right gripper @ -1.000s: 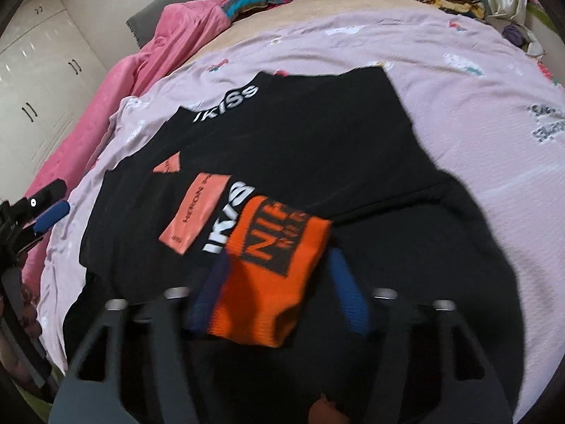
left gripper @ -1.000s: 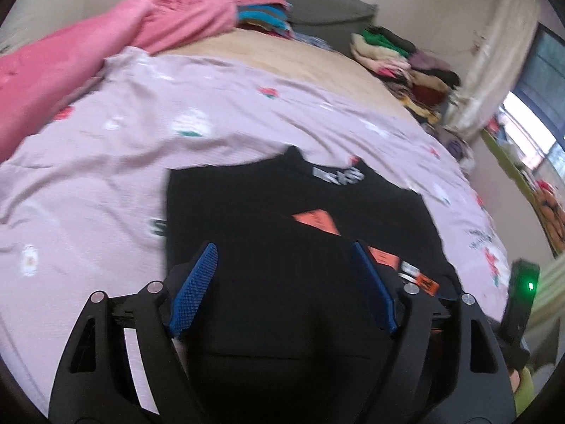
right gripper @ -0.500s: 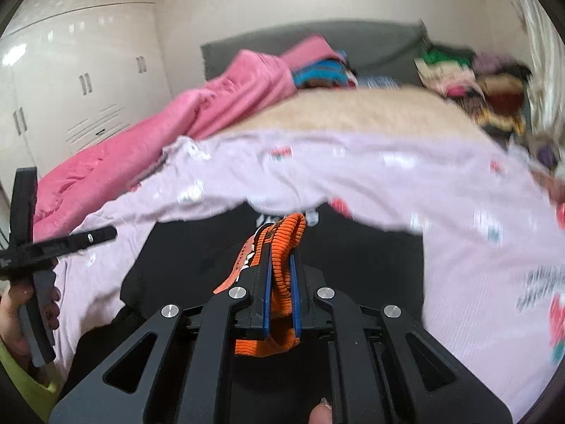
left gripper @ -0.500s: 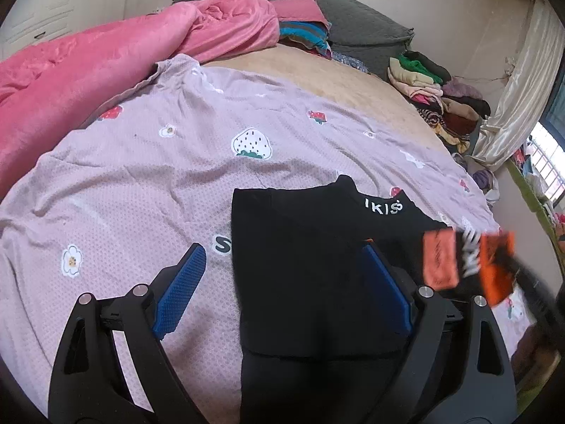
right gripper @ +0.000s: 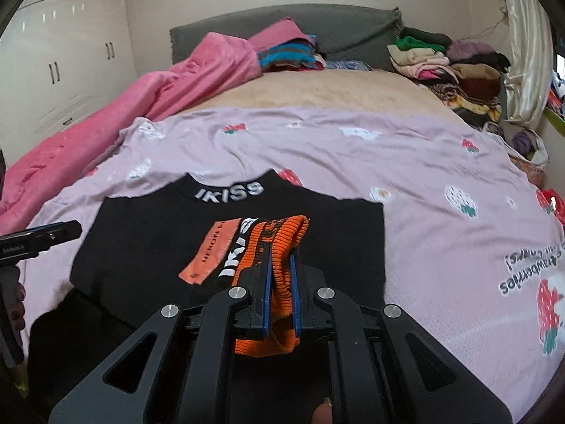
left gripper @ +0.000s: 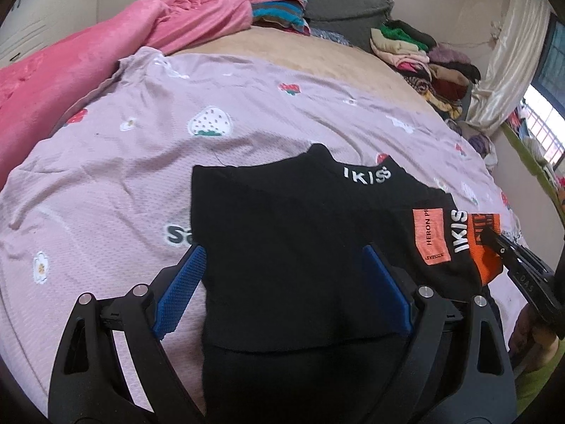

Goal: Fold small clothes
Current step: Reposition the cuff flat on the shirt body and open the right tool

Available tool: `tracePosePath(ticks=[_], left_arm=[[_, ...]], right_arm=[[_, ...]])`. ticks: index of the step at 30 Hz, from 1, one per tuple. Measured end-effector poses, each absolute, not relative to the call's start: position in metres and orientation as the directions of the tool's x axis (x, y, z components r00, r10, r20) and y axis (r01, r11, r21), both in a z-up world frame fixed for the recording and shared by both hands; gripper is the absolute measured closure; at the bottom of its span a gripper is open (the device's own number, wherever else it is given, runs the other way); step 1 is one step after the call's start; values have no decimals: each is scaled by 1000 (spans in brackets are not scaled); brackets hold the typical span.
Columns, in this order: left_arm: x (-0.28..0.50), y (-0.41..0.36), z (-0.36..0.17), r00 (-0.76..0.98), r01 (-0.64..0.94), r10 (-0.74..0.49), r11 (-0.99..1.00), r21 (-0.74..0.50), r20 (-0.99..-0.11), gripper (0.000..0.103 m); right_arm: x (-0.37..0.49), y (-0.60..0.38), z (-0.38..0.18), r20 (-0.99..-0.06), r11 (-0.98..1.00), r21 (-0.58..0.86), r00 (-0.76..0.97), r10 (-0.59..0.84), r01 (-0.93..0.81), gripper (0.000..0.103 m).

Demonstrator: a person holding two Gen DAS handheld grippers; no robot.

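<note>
A black sweater [left gripper: 300, 247] with a white "IKISS" collar [left gripper: 367, 174] lies flat on the lilac strawberry sheet [left gripper: 106, 183]. Its sleeve ends in an orange ribbed cuff [right gripper: 282, 243], and my right gripper [right gripper: 280, 265] is shut on that cuff, holding it up over the sweater's chest [right gripper: 159, 233]. In the left wrist view the cuff [left gripper: 483, 243] and the right gripper [left gripper: 512, 258] show at the far right. My left gripper [left gripper: 282, 282] stands open above the sweater's lower left part, with nothing between its blue pads [left gripper: 183, 282].
A pink blanket [right gripper: 176, 88] is bunched along the left side. Folded clothes [right gripper: 448, 67] are stacked at the far right by a curtain [right gripper: 526, 53]. A grey headboard [right gripper: 335, 31] and a white wardrobe [right gripper: 63, 56] stand behind.
My right gripper closed on the orange cuff and lifted it off the sweater, so the sleeve now hangs from the jaws. The left gripper stayed open over the sweater.
</note>
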State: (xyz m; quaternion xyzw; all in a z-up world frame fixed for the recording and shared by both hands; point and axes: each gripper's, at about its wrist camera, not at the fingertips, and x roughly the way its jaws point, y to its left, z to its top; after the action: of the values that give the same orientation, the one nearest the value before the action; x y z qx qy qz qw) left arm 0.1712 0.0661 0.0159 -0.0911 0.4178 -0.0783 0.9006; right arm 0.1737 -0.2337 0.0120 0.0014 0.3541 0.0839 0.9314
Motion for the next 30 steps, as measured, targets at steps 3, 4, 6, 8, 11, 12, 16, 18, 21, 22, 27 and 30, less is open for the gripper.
tracePosePath(ticks=[3, 4, 6, 8, 11, 12, 16, 18, 21, 22, 27, 30], left_arm=[[174, 58, 12, 627, 81, -217, 973, -214, -748, 21], [175, 56, 12, 625, 86, -218, 974, -211, -749, 21], [177, 53, 9, 621, 94, -217, 975, -203, -754, 21], [177, 50, 7, 615, 102, -223, 974, -204, -756, 21], [177, 45, 5, 611, 113, -221, 975, -192, -761, 21], [176, 44, 5, 609, 118, -221, 975, -189, -762, 21], [176, 40, 3, 605, 129, -225, 974, -185, -763, 21], [176, 38, 1, 601, 132, -222, 975, -180, -767, 22], [175, 33, -4, 583, 152, -227, 974, -170, -780, 39], [175, 32, -6, 573, 158, -230, 973, -170, -787, 43], [173, 25, -22, 517, 178, -214, 974, -141, -829, 51], [171, 27, -32, 499, 175, -216, 974, -146, -840, 51]], right_arm=[[175, -237, 5, -675, 989, 62, 724, 139, -132, 94], [175, -237, 4, -677, 990, 63, 723, 137, -129, 94], [175, -237, 1, -681, 991, 57, 721, 128, -122, 94], [176, -237, 0, -682, 992, 54, 721, 123, -117, 93], [175, -238, 0, -681, 995, 37, 727, 91, -90, 86], [175, -238, 0, -679, 996, 32, 730, 80, -80, 84], [172, -241, 2, -675, 997, 43, 734, 75, -62, 71], [171, -238, 2, -678, 996, 47, 730, 88, -77, 68], [169, -226, -2, -696, 991, 50, 707, 126, -128, 64], [168, -222, -3, -702, 988, 51, 699, 138, -143, 63], [168, -197, -11, -736, 971, 71, 645, 205, -228, 63], [171, -184, -22, -774, 963, 54, 598, 208, -264, 63]])
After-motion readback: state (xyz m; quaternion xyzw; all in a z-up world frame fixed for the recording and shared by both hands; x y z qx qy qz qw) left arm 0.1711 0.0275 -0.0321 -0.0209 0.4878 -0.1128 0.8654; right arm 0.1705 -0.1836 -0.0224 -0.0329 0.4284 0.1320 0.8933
